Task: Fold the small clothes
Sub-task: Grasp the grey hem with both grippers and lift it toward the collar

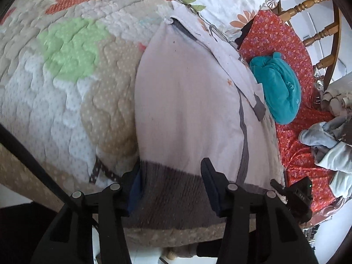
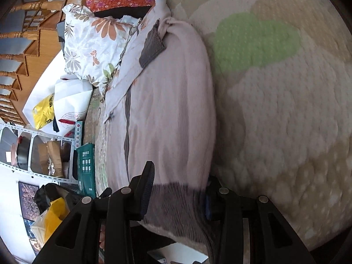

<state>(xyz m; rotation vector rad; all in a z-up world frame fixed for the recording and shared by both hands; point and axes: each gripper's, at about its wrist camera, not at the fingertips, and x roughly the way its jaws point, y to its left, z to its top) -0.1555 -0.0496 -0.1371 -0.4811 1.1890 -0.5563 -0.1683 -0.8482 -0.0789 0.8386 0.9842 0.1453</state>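
Midway by the look of it: pale pink sweater (image 1: 187, 101) lying lengthwise on the quilted bed (image 1: 66, 70), one side already folded in. Left hand-held gripper (image 1: 169, 187) and right hand-held gripper (image 2: 178, 191) half-closed astride its grey hem (image 1: 167, 189), grip uncertain. Final folds left.

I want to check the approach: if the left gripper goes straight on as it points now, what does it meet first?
Probably the grey ribbed hem of the pale sweater; it already lies between the left gripper's fingers.
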